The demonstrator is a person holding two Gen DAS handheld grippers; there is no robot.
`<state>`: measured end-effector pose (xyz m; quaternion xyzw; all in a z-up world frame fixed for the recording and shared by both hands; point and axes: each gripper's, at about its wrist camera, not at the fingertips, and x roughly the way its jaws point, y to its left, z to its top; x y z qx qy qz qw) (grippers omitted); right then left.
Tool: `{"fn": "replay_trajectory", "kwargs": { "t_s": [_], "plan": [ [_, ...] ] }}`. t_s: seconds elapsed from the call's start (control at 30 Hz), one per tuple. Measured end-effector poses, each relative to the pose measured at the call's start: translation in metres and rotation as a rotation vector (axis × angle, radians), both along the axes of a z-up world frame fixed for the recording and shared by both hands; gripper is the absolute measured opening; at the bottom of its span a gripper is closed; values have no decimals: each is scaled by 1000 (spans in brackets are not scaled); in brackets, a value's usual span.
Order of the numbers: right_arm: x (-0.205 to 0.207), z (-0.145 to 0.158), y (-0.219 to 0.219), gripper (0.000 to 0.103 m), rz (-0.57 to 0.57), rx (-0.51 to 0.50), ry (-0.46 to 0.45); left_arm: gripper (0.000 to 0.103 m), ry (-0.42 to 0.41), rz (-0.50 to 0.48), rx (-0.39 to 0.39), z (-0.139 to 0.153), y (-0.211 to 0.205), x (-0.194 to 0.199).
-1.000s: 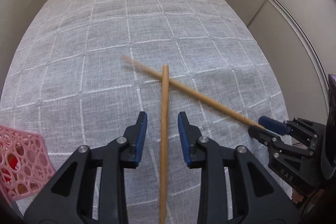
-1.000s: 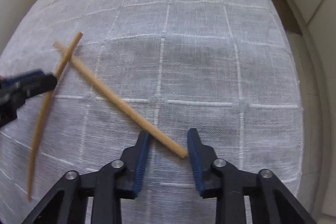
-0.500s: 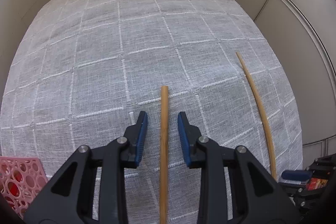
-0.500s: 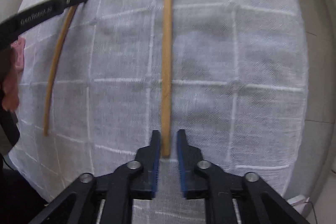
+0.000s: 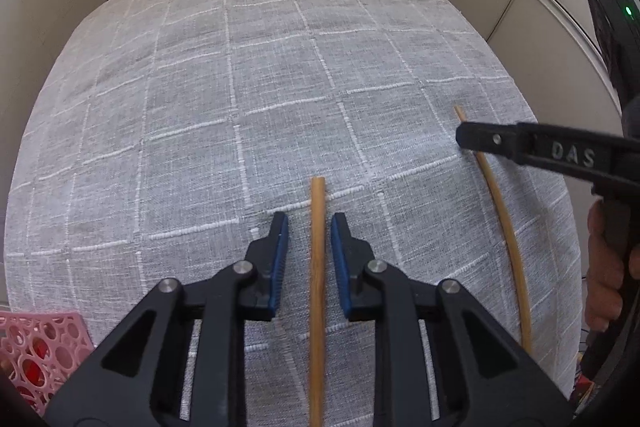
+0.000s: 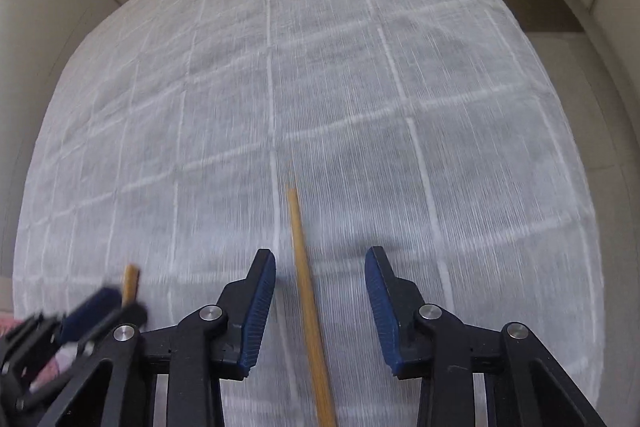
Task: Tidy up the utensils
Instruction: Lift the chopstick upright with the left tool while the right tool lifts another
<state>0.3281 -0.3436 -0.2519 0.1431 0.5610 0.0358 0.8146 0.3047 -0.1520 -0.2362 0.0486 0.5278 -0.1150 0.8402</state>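
we see two wooden chopsticks on the grey checked cloth (image 5: 248, 75) that covers the bench, and we count nothing else of their kind. one pink lattice basket (image 5: 38, 351) shows at the near left corner in the left wrist view, with something red inside that we cannot make out.

the left chopstick (image 5: 317, 267) runs straight down the middle of our left claw (image 5: 309, 233), its long axis in line with the fingers, its far tip just past the blue pads. the left claw is released: a gap shows on either side of the stick, so nothing is gripped.

the right chopstick (image 6: 306, 283) lies between the fingers of our right claw (image 6: 320, 267), again lengthwise, sitting nearer the left pad than the right. that claw is spread wide and holds nothing. in the left wrist view the same stick (image 5: 506, 227) appears as a curved line near the right edge of the bench, with the right claw's black finger crossing over its far end.

the two sticks lie roughly parallel and well apart, tips pointing away from us. each claw is nearer its own stick, so we judge each only has to clench where it stands, the right one first centring a little. whether the sticks rest flat on the cloth or are lifted, we cannot tell for sure.
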Motion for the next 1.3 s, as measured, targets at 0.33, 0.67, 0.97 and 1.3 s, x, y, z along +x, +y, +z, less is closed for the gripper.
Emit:
{"fn": "replay_trajectory", "kwargs": {
  "t_s": [0.33,0.67,0.97,1.3],
  "plan": [
    [-18,15,12,4,-5,-113,-46,8,-8,-24,9,7,-3,-19],
    [-92,96,16,4,-46,-141,-200,8,-130,-119,-38,73,-9,-101],
    [-165,185,43,4,-15,-167,-378,8,-270,-146,-154,150,28,-169],
    [-211,295,102,4,91,-126,-581,8,-497,-125,-306,264,97,-222]
  ]
}}
